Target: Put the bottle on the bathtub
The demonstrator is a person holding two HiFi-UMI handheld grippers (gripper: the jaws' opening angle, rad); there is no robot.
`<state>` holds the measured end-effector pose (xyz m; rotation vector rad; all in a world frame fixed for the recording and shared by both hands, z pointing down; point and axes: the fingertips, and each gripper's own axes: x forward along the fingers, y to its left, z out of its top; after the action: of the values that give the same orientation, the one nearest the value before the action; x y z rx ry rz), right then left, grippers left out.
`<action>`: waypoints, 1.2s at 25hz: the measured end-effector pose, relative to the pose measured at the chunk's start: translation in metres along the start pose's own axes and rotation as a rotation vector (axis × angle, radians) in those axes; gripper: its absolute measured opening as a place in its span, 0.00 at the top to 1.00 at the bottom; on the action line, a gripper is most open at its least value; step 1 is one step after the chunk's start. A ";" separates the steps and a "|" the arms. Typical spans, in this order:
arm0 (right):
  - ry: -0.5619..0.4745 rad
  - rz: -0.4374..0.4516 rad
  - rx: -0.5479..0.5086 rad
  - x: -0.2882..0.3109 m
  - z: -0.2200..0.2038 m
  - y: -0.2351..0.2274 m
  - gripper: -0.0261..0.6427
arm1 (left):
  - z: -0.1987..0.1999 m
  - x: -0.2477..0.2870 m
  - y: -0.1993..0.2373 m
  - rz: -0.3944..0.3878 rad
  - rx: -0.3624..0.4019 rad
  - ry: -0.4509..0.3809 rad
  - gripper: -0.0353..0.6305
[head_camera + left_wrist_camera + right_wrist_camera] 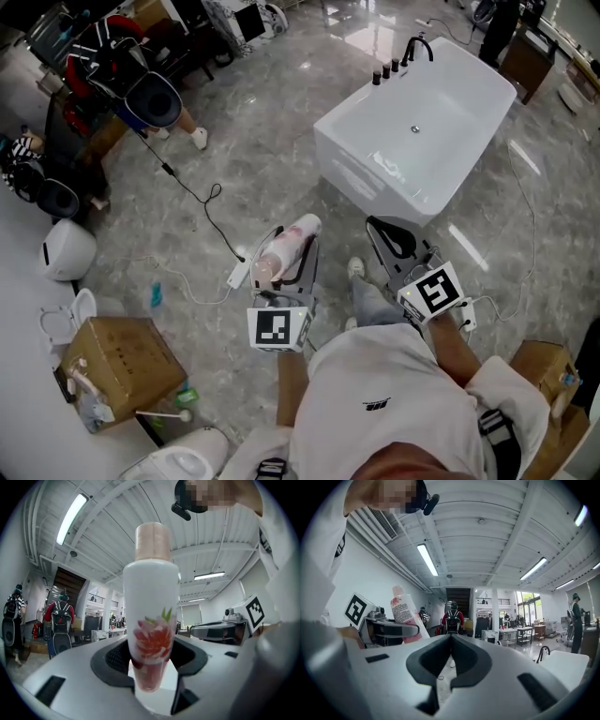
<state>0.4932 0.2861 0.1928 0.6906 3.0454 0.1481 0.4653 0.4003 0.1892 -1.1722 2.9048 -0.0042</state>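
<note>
left tool: the left tool [152,660] has the bottle [151,620] clamped between its jaws. They stand fairly wide and pinch it near its reddish bottom end.

bottle: white with a pink flower print and a pinkish cap. In the left gripper view it sticks straight out along the jaws, cap end furthest from the tool. In the head view it's just left of centre, with the cap toward the top of the frame.

where the bottle is vs the tub: it's not on the tub. It hangs over the floor [253,159], below and left of the bathtub [366,178] in the head view, with open floor in between.

right tool: the right tool [450,641] is pinched together at the tips with nothing in it. It sits just right of the left one in the head view and points up toward the tub.

bathtub: white and freestanding, upper right of the head view, with a black faucet [412,49] at its far end.

other stuff: a cardboard box [122,361] sits at the lower left of the head view.
</note>
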 end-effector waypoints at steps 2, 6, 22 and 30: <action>-0.003 0.009 0.002 0.010 0.000 -0.014 0.97 | 0.002 0.016 0.003 0.005 0.002 0.000 0.61; -0.010 0.021 -0.004 0.036 0.000 -0.030 0.97 | 0.002 0.038 0.020 0.010 0.006 -0.001 0.61; -0.011 0.081 0.032 0.156 -0.019 -0.147 0.97 | -0.005 0.192 0.080 0.044 0.007 0.032 0.61; -0.038 0.127 0.067 0.191 -0.049 -0.229 0.97 | -0.028 0.289 0.073 0.068 0.034 0.058 0.61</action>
<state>0.2206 0.1581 0.2208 0.8809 2.9825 0.0334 0.2061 0.2524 0.2147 -1.0855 2.9810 -0.0882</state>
